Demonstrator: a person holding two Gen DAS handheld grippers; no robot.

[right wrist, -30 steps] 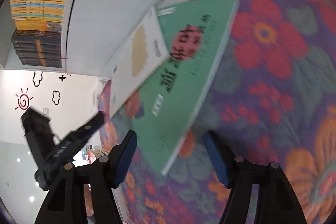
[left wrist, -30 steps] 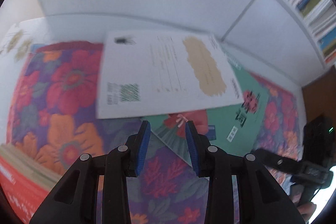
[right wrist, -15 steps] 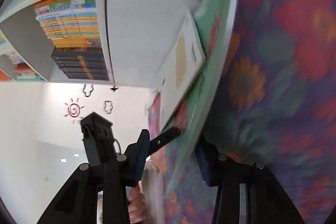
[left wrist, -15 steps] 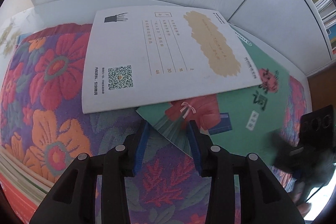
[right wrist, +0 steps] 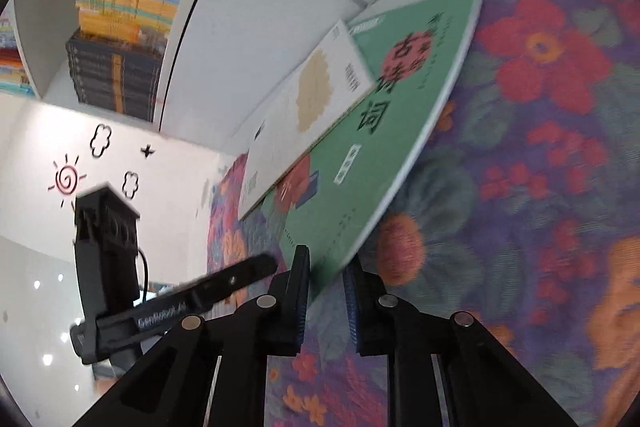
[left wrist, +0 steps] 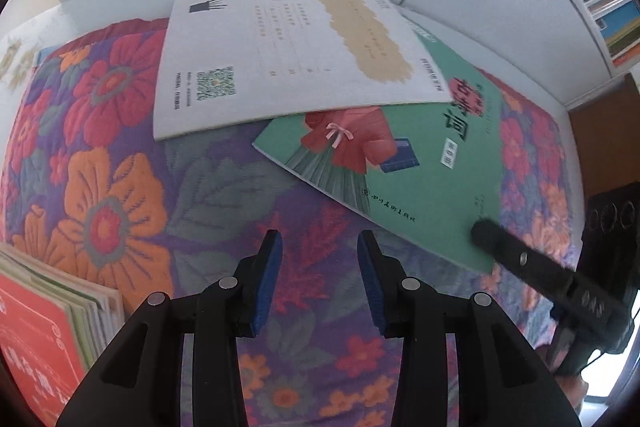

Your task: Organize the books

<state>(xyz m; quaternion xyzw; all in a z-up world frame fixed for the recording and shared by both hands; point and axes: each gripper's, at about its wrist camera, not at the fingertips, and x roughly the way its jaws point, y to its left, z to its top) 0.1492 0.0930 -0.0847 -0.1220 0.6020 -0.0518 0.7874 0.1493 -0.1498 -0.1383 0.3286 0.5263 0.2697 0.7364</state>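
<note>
Green book (left wrist: 432, 187): laid flat on the flowered cloth (left wrist: 224, 195), with a red dress drawn on its cover. Its near corner is pinched by the right gripper (right wrist: 326, 291).
White book (left wrist: 280, 55): laid on top of the far part of the green book, partly over it and partly on the cloth (a square code is printed near its left edge).
Right gripper: clenched on the corner of the green book, which is seen squeezed between the blue pads (right wrist: 302, 291).
Left gripper (left wrist: 318, 279): held above the bare cloth, near the green book's edge but apart from it. A narrow gap is kept between its pads and nothing is held there.
Book pile (left wrist: 44, 323): stacked at the lower left of the left wrist view, with an orange-red cover on top.
Shelf (right wrist: 128, 23): filled with rows of books, behind the desk.
Wall (right wrist: 80, 171): white, with a sun and little clouds drawn on it.
</note>
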